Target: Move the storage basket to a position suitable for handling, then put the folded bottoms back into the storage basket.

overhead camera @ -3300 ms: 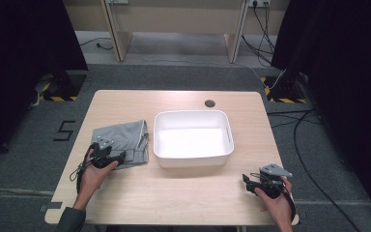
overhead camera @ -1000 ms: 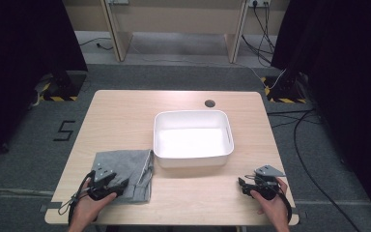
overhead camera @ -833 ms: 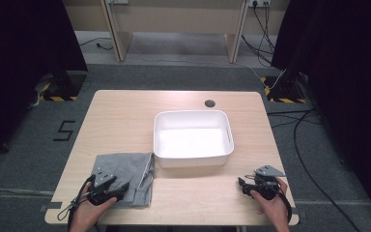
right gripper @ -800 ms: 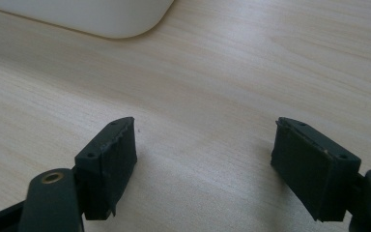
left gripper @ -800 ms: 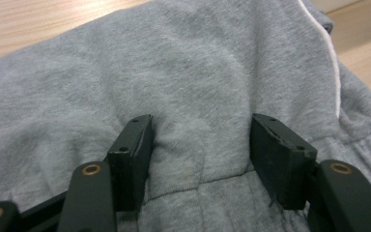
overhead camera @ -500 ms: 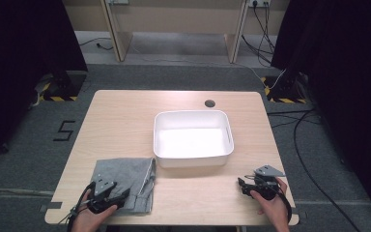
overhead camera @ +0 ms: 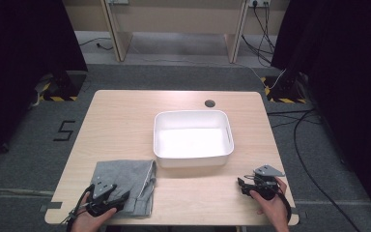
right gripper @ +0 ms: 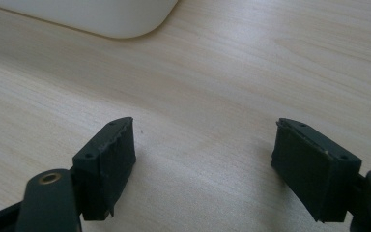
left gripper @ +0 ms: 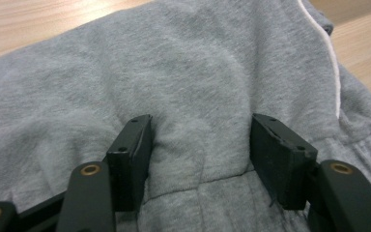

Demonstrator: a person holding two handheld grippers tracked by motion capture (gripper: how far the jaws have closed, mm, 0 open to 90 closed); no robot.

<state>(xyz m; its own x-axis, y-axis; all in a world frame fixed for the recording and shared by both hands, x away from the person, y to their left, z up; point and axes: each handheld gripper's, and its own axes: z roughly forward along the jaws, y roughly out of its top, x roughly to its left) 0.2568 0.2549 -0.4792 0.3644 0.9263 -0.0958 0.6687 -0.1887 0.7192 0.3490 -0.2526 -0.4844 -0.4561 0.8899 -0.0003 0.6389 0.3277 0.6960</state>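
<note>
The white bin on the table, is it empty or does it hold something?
Empty. In the high view the white bin shows a bare white bottom, and the grey garment lies outside it on the table.

Garment (overhead camera: 125, 181) left of tub (overhead camera: 193, 140)

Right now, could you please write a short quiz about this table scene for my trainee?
1. True or false: the grey garment lies inside the white tub.
2. Which gripper has cloth between its fingers: A) left gripper B) right gripper?
3. What lies under the right gripper?

Key:
1. False; it lies on the table, left of the tub.
2. A.
3. Bare table, near the tub's corner.
</note>
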